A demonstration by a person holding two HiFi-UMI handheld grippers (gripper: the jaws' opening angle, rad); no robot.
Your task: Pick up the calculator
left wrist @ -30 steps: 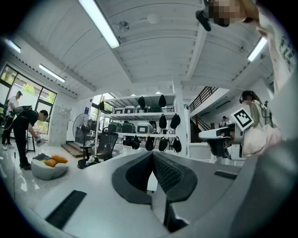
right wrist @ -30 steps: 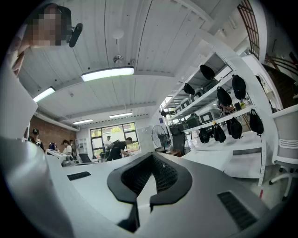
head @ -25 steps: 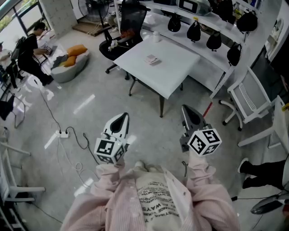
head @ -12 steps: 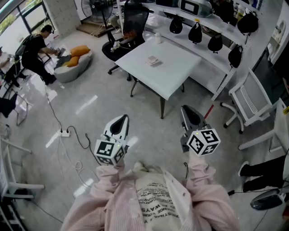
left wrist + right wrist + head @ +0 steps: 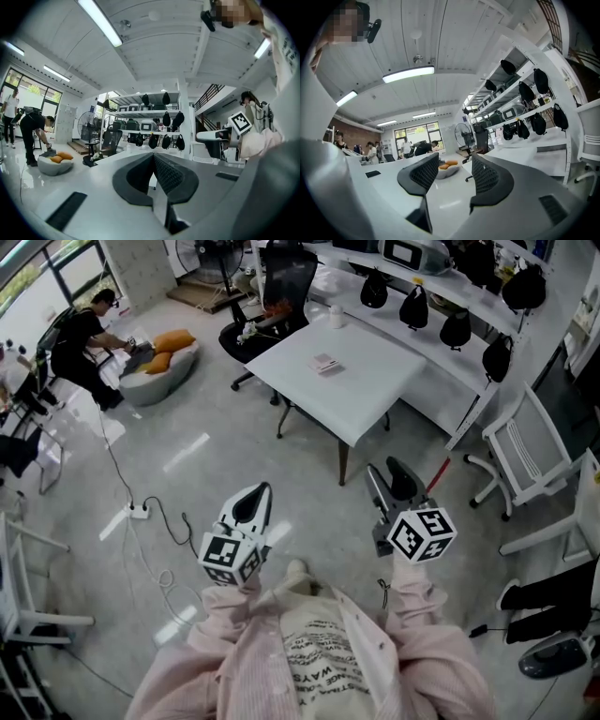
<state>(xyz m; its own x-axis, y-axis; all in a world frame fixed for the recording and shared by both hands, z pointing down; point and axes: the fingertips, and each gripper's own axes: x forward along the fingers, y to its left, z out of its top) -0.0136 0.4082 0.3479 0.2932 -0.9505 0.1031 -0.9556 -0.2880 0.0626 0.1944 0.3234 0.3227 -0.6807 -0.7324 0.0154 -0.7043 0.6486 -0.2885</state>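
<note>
Standing well short of the white table [image 5: 375, 397], with the calculator [image 5: 325, 363] flat on its top, nearer the far edge than the near one and clear of every corner. Holding the left gripper [image 5: 251, 505] clenched, pads pressed together on nothing, and the right gripper [image 5: 389, 482] released, just now spread wide with only air in the gap. Both out ahead of the pink sleeves [image 5: 412, 615], over grey floor [image 5: 309, 512], well apart from the table
</note>
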